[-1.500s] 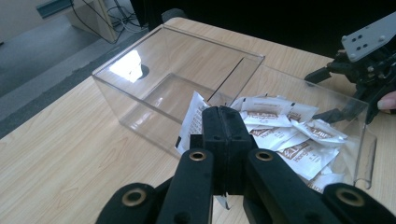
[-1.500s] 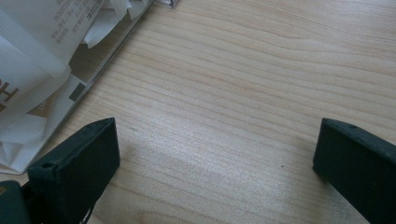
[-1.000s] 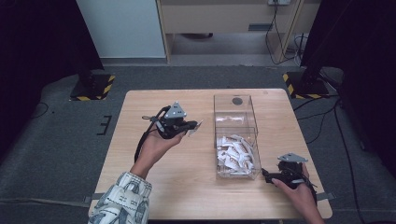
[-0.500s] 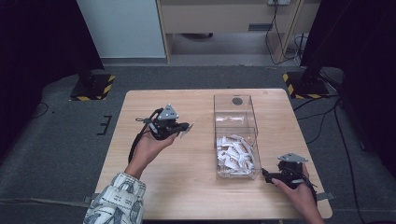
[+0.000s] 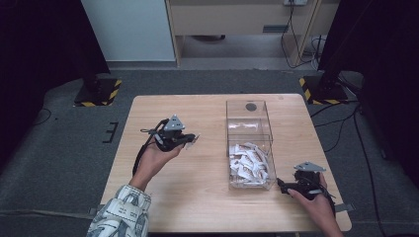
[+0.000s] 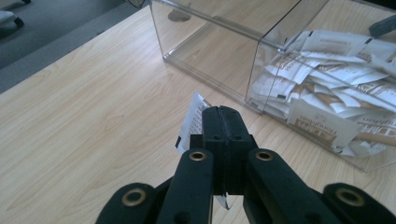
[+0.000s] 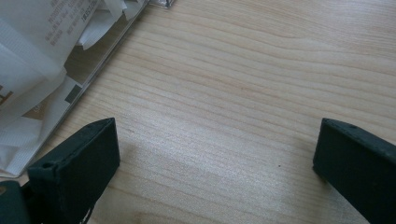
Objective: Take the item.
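From the high view, a wooden table (image 5: 197,197) is seen with a clear box (image 5: 248,143) standing on its right half. The near part of the box is filled with white packets (image 5: 249,163), and the far part is bare. The left gripper (image 5: 190,140) is held up over the left half of the table, well apart from the box, and a small white packet (image 5: 195,138) is pinched at its tip. The right gripper (image 5: 282,185) is rested on the table just beside the near right corner of the box. In the left gripper view, the two black jaws are pressed together on the small white packet (image 6: 193,119), which sticks out to the left of them. The clear box (image 6: 261,56) is seen near, just past the jaws. In the right gripper view, the jaws are spread wide over bare wood, and nothing is held between them. The box wall (image 7: 109,49) and some packets (image 7: 32,42) are seen at the left.
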`<action>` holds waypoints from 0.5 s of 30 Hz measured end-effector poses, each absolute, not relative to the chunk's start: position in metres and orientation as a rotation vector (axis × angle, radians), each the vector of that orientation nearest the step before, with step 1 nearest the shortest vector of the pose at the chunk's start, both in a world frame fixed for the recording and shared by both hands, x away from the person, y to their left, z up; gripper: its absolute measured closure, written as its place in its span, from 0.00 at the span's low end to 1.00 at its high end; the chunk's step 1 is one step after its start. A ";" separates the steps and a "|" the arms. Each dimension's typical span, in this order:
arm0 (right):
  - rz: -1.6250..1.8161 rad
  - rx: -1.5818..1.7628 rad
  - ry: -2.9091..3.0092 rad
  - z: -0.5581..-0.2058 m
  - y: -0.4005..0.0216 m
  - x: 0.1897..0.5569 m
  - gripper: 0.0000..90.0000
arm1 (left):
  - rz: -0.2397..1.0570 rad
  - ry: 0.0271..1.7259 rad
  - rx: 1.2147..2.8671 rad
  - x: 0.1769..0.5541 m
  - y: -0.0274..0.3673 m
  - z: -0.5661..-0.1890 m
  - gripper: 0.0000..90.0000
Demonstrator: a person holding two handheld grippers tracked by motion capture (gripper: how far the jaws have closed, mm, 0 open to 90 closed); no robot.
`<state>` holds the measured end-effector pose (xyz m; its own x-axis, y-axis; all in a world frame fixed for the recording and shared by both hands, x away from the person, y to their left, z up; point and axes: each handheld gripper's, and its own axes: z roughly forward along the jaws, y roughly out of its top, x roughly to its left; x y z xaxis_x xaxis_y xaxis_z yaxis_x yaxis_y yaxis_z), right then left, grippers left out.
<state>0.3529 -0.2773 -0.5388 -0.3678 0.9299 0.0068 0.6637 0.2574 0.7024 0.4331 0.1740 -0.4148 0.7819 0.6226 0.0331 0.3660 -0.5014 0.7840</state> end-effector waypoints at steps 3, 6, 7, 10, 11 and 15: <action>0.878 1.449 2.124 -0.539 -0.277 0.353 0.01 | 0.398 0.738 2.150 0.433 0.177 -0.419 1.00; 0.877 1.449 2.124 -0.539 -0.277 0.353 0.01 | 0.400 0.748 2.152 0.433 0.181 -0.423 1.00; 0.878 1.449 2.124 -0.539 -0.277 0.353 0.01 | 0.400 0.752 2.154 0.433 0.182 -0.424 1.00; 0.877 1.449 2.124 -0.539 -0.277 0.353 0.01 | 0.411 0.765 2.159 0.435 0.185 -0.428 1.00; 0.877 1.449 2.124 -0.539 -0.277 0.353 0.01 | 0.411 0.773 2.160 0.435 0.185 -0.429 1.00; 0.877 1.449 2.124 -0.539 -0.277 0.353 0.01 | 0.411 0.792 2.174 0.438 0.188 -0.436 1.00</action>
